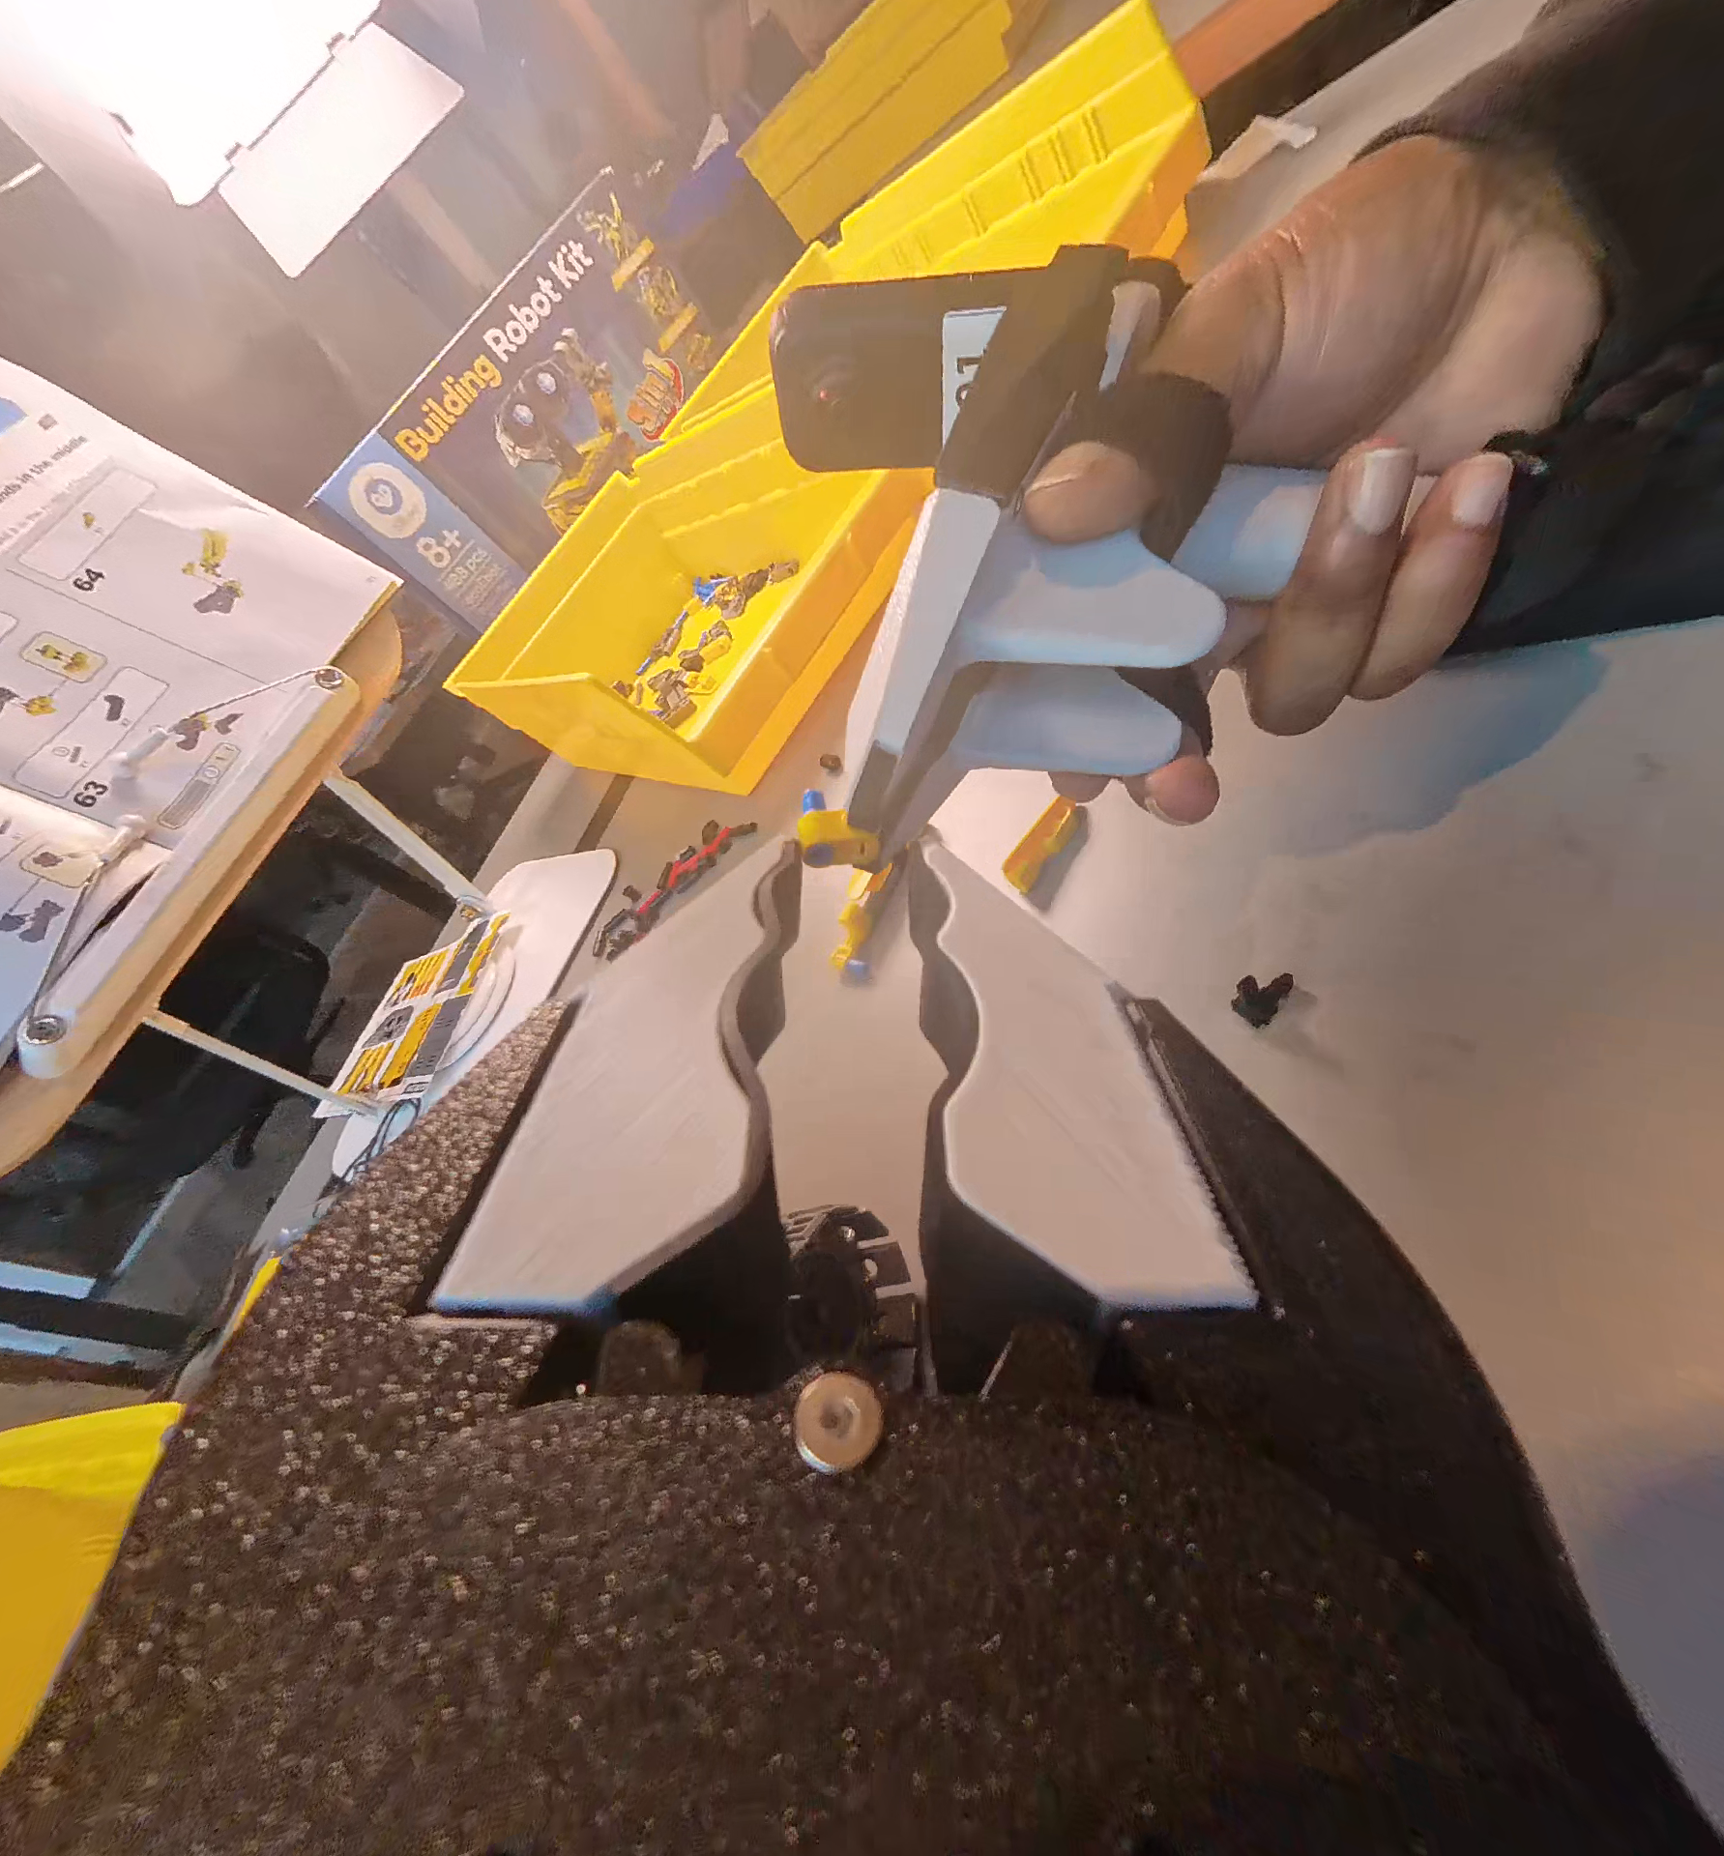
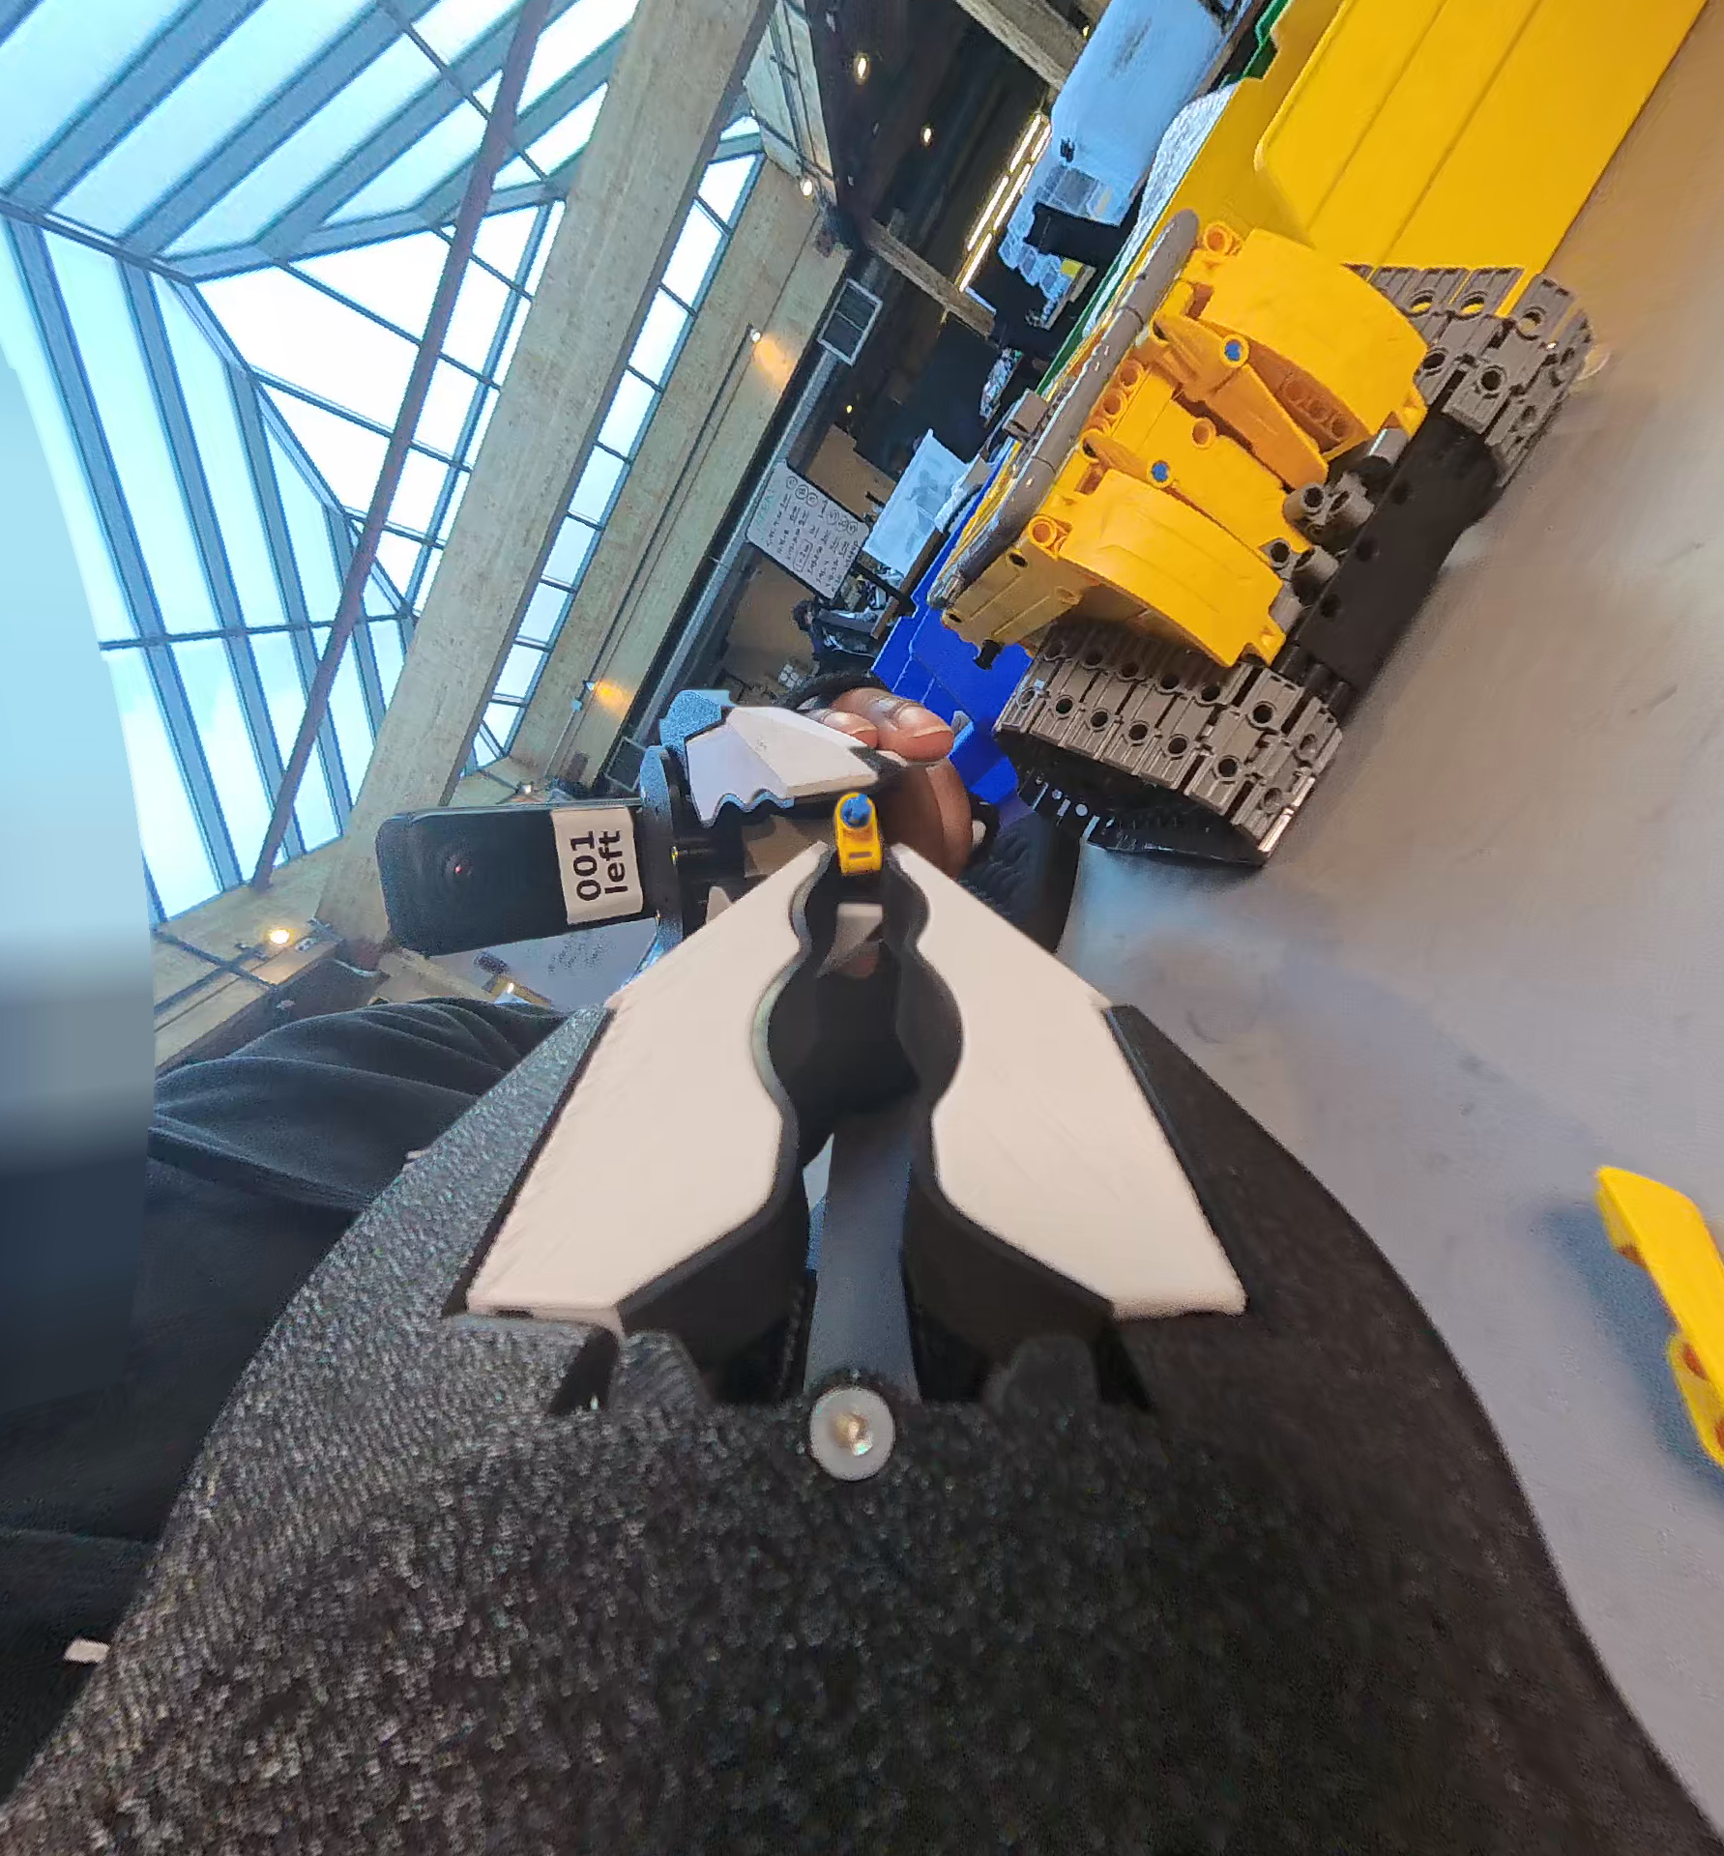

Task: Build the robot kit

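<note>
White tongs (image 1: 852, 854), black speckled body, silver screw, dark sleeve

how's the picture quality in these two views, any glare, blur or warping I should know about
Left wrist view: a lamp panel blows out the top left to white, warm light casts soft shadows across the table, and the yellow bin edges bend from wide-angle warping. Right wrist view: bright skylight backlighting, a smeared patch on the left edge, beams curve.

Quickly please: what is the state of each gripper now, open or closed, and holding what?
Left gripper: open, nothing between its fingers.
Right gripper: closed on a small yellow piece with a blue pin.
</note>
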Demonstrator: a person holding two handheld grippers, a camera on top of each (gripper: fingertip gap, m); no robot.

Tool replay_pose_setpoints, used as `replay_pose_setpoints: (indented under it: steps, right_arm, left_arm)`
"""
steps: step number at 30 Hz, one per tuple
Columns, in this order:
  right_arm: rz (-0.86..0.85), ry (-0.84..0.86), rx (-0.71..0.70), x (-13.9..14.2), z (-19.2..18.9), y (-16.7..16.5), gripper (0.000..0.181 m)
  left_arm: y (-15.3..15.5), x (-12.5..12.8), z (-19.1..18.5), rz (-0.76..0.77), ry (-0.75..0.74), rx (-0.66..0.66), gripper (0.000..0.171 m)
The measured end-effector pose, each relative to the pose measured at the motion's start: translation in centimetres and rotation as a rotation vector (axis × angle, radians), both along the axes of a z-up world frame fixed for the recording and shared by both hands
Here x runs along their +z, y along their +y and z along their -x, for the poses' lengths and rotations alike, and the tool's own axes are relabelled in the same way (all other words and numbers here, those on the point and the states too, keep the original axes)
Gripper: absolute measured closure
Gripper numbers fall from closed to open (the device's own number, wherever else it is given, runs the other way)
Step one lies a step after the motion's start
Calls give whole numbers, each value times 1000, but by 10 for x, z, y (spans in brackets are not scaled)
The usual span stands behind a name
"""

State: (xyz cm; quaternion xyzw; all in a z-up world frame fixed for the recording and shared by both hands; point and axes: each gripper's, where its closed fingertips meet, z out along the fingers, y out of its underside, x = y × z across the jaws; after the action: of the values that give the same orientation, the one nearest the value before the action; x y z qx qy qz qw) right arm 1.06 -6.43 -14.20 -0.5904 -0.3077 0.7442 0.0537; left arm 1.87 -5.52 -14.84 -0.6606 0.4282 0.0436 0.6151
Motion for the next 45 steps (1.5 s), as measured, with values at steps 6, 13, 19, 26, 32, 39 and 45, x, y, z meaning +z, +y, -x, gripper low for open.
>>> replay_pose_setpoints:
  steps: [6, 13, 19, 26, 32, 39, 45]
  right_arm:
    - [-55, -21, 25, -5, 0, -4, 173]
    - [-581, -84, 86, -14, -16, 1, 164]
    - [-1088, -408, 306, -91, -36, -11, 158]
    - [-1162, -457, 366, -104, -36, -19, 164]
    - [-1127, -428, 475, -104, -33, -26, 177]
    - [-1177, -308, 728, -104, -33, -42, 181]
    - [-1172, -244, 798, -105, -35, -47, 170]
  left_arm:
    - [-2, -5, 0, 30, 14, -19, 157]
    - [-6, 11, 11, 126, -208, -90, 158]
    - [-10, 4, 9, 243, -286, -152, 158]
    - [-13, -5, 1, 276, -250, -171, 157]
    - [-15, -13, 1, 328, -252, -195, 158]
    - [-21, -28, 1, 403, -206, -214, 157]
    - [-24, -35, -2, 440, -189, -231, 157]
